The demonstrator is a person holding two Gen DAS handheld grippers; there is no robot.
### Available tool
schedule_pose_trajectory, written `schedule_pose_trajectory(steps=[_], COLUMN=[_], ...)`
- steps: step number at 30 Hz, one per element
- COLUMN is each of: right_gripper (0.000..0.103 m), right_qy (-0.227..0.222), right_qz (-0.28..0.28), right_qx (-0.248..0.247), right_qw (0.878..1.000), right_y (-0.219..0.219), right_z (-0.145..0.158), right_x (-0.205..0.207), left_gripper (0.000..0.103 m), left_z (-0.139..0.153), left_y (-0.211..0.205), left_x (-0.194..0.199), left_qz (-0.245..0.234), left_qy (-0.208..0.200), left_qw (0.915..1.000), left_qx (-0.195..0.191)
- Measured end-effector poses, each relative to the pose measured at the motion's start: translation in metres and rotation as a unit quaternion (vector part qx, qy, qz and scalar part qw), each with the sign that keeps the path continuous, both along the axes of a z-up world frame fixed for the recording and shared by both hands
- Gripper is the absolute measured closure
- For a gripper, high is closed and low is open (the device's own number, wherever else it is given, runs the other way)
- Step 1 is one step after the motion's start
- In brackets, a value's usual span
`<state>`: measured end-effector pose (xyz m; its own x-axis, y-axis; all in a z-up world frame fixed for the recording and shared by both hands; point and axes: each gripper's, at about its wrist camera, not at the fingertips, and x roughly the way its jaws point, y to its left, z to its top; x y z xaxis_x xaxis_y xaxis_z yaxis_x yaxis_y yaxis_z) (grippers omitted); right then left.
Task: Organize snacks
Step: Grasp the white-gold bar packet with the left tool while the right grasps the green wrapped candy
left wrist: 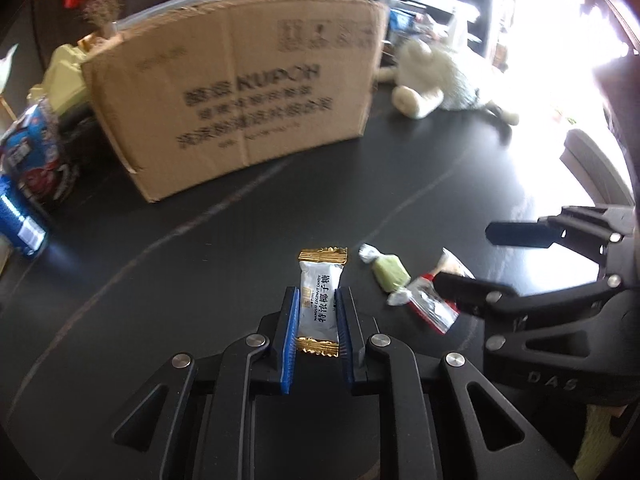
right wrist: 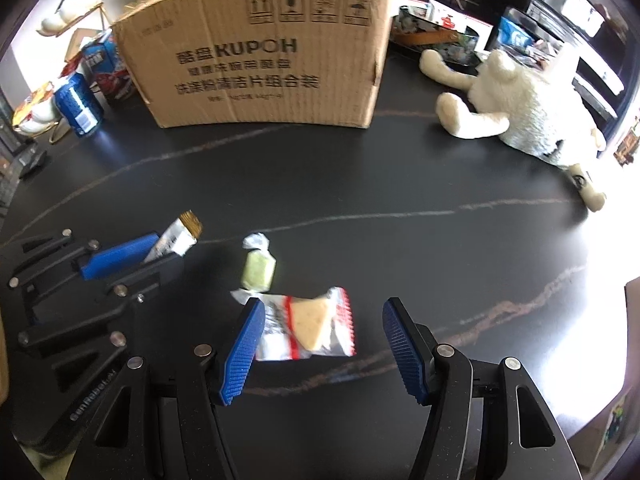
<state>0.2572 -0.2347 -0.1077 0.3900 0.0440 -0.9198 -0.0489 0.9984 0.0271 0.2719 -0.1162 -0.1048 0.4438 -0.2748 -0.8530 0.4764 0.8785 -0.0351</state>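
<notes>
My left gripper (left wrist: 317, 300) is shut on a white coconut candy with gold ends (left wrist: 321, 300); it also shows in the right wrist view (right wrist: 174, 240), lifted off the table. A green candy in clear wrap (left wrist: 390, 276) (right wrist: 258, 266) lies on the black table. A red-edged snack packet (right wrist: 312, 328) (left wrist: 430, 304) lies between the fingers of my open right gripper (right wrist: 324, 320), touching the left pad (right wrist: 242, 348). A brown KUPOH cardboard box (left wrist: 240, 96) (right wrist: 260, 52) stands behind.
A white plush toy (right wrist: 524, 108) (left wrist: 436, 80) lies at the back right. A blue can (right wrist: 78, 104) (left wrist: 18, 220) and blue snack bags (left wrist: 36, 152) (right wrist: 104, 64) stand left of the box. The black table (right wrist: 360, 184) has pale veins.
</notes>
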Motion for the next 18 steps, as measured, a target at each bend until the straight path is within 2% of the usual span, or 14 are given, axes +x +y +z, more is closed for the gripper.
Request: schedule_pose_trajectory(steps=[4, 11, 18], right_gripper=[0.041, 0.059, 0.067], right_qy=[-0.003, 0.002, 0.011], right_qz=[0.007, 0.016, 0.008], right_qx=[0.010, 0.017, 0.030], right_qw=[1.000, 1.000, 0.999], right_y=[0.008, 0.022, 0.021], right_z=[-0.001, -0.008, -0.015], right_x=[0.009, 0.020, 0.027], left_gripper=[0.084, 0.084, 0.084], left_z=[0.002, -0.001, -0.001], left_y=[0.005, 0.008, 0.009], left_x=[0.003, 0.006, 0.003], left_qz=[0.015, 0.024, 0.020], left_qy=[-0.002, 0.001, -0.001], left_qw=[0.9999, 0.9997, 0.9998], left_qx=[-0.001, 0.000, -0.001])
